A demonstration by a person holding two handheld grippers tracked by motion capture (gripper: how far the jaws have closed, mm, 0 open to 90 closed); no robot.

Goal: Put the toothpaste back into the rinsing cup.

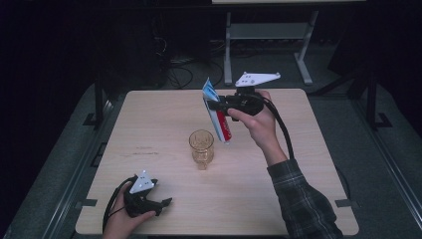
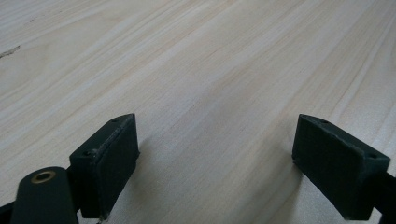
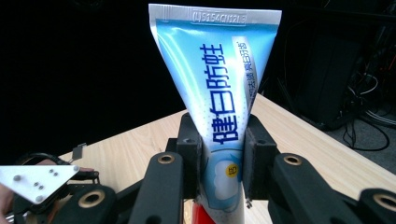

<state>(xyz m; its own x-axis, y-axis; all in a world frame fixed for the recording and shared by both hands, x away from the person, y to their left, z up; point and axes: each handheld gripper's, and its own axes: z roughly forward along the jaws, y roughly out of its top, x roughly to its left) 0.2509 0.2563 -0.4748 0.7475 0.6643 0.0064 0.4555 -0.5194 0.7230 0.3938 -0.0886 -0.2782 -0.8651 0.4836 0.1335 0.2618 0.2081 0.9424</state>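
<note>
We see the right hand-held gripper (image 1: 213, 105) raised above the far middle of the table (image 1: 149, 124), with its jaws clamped on a tube (image 1: 217, 110) of toothpaste. In the high view the tube hangs tilted in the air, its flat crimped end up and away from us, its red end pointing down toward a glass (image 1: 201, 148). The glass stands upright on the table near the centre, just below and to the left of the tube's lower end; the two are apart. In the right gripper view the tube (image 3: 219, 88) rises between the two black jaws of the right hand-held gripper (image 3: 219, 161), which press on its narrower part from either side, blue and white with printed characters, the crimped edge at the top

The left hand-held gripper (image 1: 164, 203) lies low at the near left corner of the table, held in the person's left hand (image 1: 122, 221), well apart from the glass and the tube. In the left gripper view we find the left hand-held gripper (image 2: 215, 158) with its jaws spread wide, bare wood between them and nothing held. The right forearm, in a plaid sleeve (image 1: 303, 204), comes in from the bottom right
</note>
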